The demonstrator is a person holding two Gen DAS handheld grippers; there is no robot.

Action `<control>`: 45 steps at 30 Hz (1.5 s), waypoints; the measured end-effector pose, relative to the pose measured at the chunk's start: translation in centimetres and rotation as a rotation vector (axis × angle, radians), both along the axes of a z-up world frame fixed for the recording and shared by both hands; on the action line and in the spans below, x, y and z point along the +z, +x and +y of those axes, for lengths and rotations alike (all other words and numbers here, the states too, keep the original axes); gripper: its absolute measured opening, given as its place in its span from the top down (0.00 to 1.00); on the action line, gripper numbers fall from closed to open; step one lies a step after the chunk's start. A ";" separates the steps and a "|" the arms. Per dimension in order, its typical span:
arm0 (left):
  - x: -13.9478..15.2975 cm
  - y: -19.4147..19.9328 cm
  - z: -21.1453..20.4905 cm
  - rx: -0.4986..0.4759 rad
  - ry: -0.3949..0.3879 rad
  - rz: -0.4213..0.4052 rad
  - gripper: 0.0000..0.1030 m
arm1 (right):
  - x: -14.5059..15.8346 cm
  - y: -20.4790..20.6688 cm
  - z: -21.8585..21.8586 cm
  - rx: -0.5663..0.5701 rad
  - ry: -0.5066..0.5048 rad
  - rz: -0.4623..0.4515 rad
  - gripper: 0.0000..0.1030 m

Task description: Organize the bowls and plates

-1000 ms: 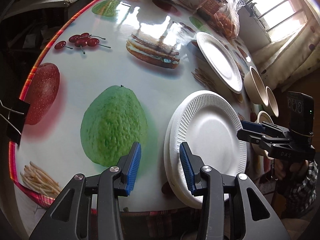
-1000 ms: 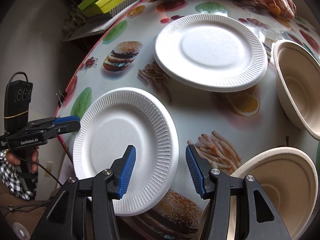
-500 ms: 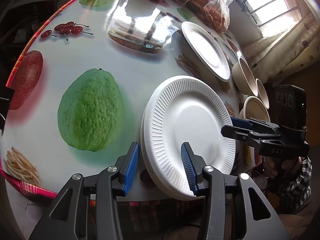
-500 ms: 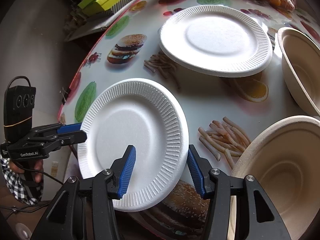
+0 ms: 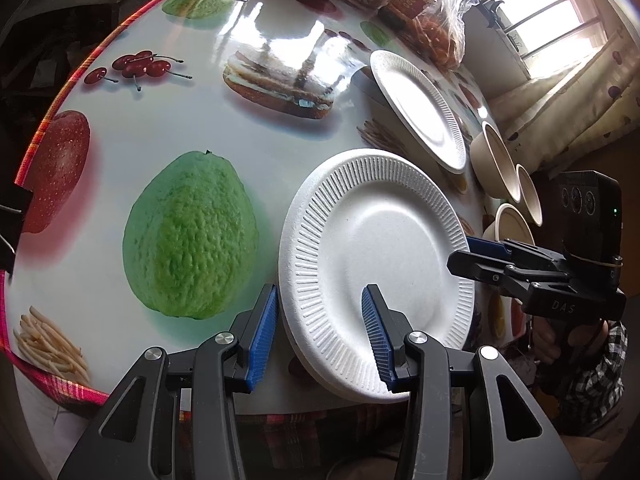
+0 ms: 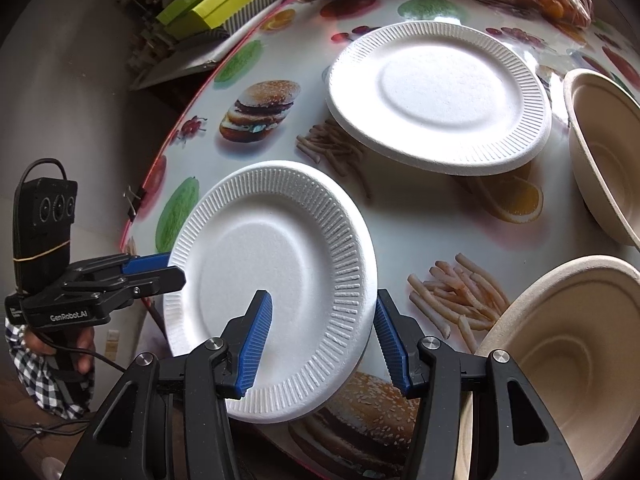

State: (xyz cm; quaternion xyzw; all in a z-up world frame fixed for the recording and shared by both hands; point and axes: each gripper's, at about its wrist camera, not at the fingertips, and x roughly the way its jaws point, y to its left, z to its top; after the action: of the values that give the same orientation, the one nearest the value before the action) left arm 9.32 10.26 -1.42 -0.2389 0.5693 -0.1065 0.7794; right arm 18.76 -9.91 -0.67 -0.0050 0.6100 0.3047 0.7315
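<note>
A white foam plate [image 5: 384,264] lies at the near edge of the counter [image 5: 240,136], part of its rim overhanging the edge; a second rim showing beneath it in the left wrist view suggests it sits on another plate. The left gripper [image 5: 320,336] straddles the plate's rim with its blue fingers [image 5: 262,336] spread — one outside the rim, the other over the plate's face — and neither visibly presses on the foam. From the opposite side the right gripper [image 6: 324,340] does the same: its fingers [image 6: 256,340] stand apart, one over the plate [image 6: 272,280], the other just beyond the rim, pinching nothing. A hand in a checked sleeve [image 6: 28,344] holds the left tool. Farther back on the printed counter rests a second white plate [image 6: 436,92], apart from the first. To the right stand beige bowls — a near bowl [image 6: 560,360] just beside the right gripper and a far bowl [image 6: 600,152] behind it.
</note>
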 end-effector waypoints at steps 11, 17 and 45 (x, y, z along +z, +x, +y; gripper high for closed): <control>0.2 2.0 2.4 0.045 0.038 -0.014 0.57 | -0.1 1.8 2.6 0.010 0.012 -0.002 0.50; 0.6 3.2 3.9 0.068 0.057 -0.030 0.57 | 0.2 2.8 4.1 0.023 0.017 -0.010 0.50; 1.0 4.8 5.4 0.083 0.096 -0.053 0.57 | 0.9 3.8 4.5 0.002 0.039 -0.044 0.33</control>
State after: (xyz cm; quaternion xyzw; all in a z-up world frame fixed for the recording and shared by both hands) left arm 14.16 15.62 -0.43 -0.2219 0.5426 -0.0528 0.8084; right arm 22.55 -5.44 0.20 0.0020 0.5878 0.3170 0.7443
